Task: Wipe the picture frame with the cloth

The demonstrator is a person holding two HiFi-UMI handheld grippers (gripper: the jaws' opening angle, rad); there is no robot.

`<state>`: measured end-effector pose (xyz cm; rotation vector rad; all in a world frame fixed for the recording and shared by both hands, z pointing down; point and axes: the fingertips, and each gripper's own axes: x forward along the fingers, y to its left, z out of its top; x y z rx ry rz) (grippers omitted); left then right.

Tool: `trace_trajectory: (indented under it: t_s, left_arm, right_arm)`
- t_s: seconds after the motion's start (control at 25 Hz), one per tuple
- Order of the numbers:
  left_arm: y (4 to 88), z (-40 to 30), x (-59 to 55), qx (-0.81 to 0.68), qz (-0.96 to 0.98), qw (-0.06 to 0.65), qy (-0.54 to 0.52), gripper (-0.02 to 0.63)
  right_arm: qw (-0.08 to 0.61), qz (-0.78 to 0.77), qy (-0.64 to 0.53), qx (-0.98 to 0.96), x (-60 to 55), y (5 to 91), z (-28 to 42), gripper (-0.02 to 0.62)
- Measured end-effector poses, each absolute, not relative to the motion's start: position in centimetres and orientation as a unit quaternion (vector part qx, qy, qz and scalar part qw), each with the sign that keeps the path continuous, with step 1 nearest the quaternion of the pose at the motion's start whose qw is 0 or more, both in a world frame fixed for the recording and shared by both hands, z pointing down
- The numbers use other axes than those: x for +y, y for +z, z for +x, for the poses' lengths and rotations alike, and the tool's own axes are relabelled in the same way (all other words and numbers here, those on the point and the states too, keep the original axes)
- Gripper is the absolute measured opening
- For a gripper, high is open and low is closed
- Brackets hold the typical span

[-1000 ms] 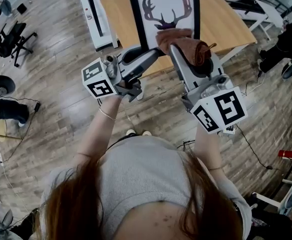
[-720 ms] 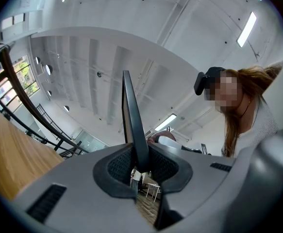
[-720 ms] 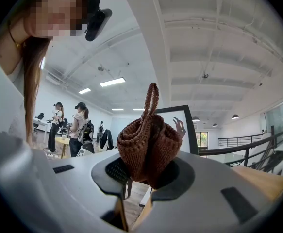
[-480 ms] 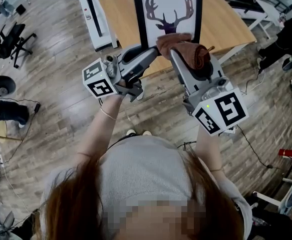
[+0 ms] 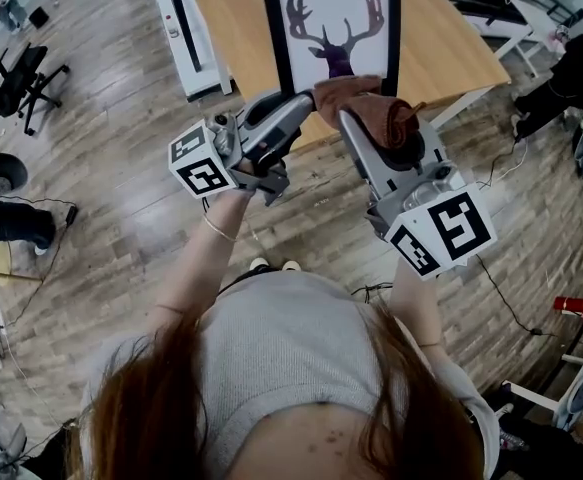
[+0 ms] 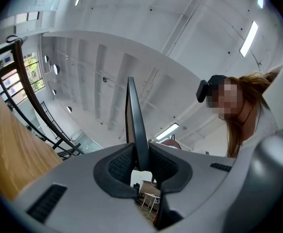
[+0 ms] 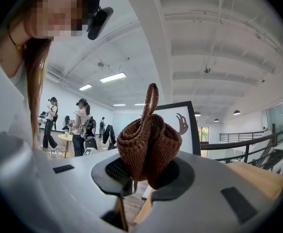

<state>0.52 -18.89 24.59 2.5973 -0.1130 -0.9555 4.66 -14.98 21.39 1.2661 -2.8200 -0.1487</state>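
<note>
A black picture frame (image 5: 336,18) with a deer-antler print on white is held up over a wooden table (image 5: 441,48). My left gripper (image 5: 289,103) is shut on the frame's lower left edge; in the left gripper view the thin black frame edge (image 6: 135,125) runs up from between the pads. My right gripper (image 5: 356,103) is shut on a bunched brown knitted cloth (image 5: 371,103), which lies against the frame's lower part under the deer print. In the right gripper view the cloth (image 7: 148,142) fills the jaws and the picture frame (image 7: 177,125) shows just behind it.
The wooden table sits beyond the frame, with white table legs (image 5: 186,28) at its left. Black office chairs (image 5: 21,73) stand at the far left on the wood floor (image 5: 121,168). Cables (image 5: 501,298) trail on the floor at right. People (image 7: 80,125) stand in the background.
The frame, both grippers and the cloth have shifted only slightly in view. Both grips are unchanged.
</note>
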Motion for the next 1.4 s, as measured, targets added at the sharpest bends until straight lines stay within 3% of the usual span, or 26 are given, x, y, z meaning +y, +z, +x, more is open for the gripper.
trace_trajectory:
  t_s: [0.44,0.56,0.8,0.88,1.08,1.2,1.4]
  left_arm:
    - [24.2,0.7,-18.4,-0.04,0.917,0.179,-0.354,0.072]
    - [24.0,0.6,-18.2,-0.036,0.921,0.171,-0.348,0.072]
    - [23.9,0.5,-18.1,-0.019,0.917,0.18,-0.356,0.072]
    - [23.9,0.5,-18.0,-0.019,0.918,0.181,-0.352,0.072]
    - [23.6,0.3,-17.8,-0.014,0.92,0.178,-0.35,0.072]
    - [23.4,0.3,-17.6,-0.009,0.919,0.173,-0.354,0.072]
    - [23.3,0.3,-17.4,-0.004,0.917,0.166,-0.362,0.073]
  right_arm:
    - [0.042,0.393,-0.056,-0.917,-12.2,21.0,6.5,0.097]
    - [-0.012,0.415,-0.107,-0.904,-12.2,16.0,7.9,0.097]
    - [-0.202,0.437,-0.217,-0.849,-13.9,4.4,10.7,0.097]
    - [-0.233,0.432,-0.235,-0.839,-14.4,2.2,10.7,0.097]
    - [-0.166,0.462,-0.292,-0.821,-17.4,1.2,8.5,0.097]
    - [-0.113,0.459,-0.285,-0.834,-19.4,3.7,7.0,0.097]
    - [-0.08,0.451,-0.253,-0.852,-20.0,6.5,6.6,0.097]
